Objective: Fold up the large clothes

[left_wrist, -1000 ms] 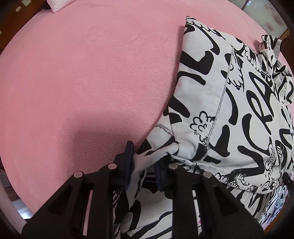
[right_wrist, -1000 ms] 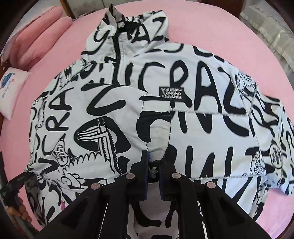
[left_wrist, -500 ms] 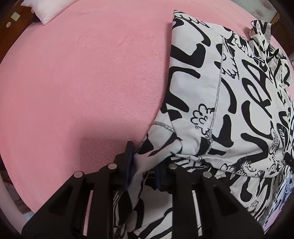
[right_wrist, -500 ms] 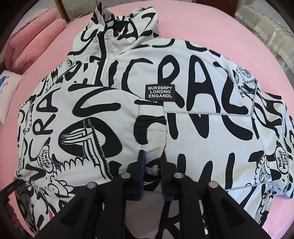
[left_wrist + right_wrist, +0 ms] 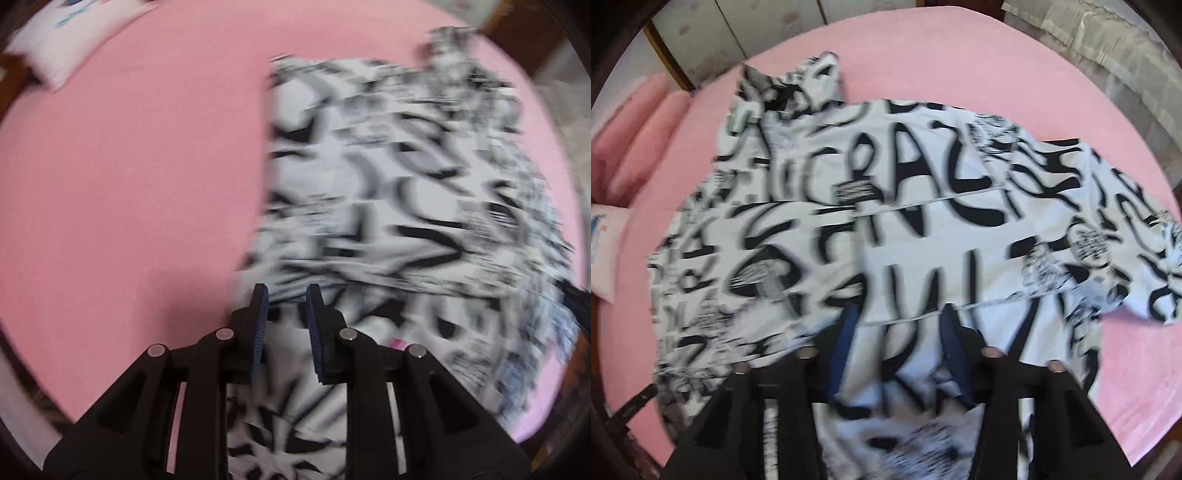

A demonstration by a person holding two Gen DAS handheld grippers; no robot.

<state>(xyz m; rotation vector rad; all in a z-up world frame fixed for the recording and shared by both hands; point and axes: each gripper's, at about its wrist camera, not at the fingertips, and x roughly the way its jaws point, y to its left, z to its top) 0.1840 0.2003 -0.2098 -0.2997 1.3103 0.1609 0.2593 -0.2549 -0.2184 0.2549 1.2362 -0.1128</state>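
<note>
Jacket sprawls left-to-right on the bed beyond your right hand-held gripper, jaws just parted, gripping nothing; left hand-held gripper clamps its near hem.

Both my wrist cameras look steeply down from close above; each takes in the white black-lettered fabric jacket on the pink fleece bedspread.

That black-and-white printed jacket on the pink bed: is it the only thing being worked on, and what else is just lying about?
Part of the job:
- the jacket, spread on the pink bed
- the left gripper
- the right gripper, jaws apart over the fabric

Just lying about:
- the white pillow
- the pink cushions
</note>
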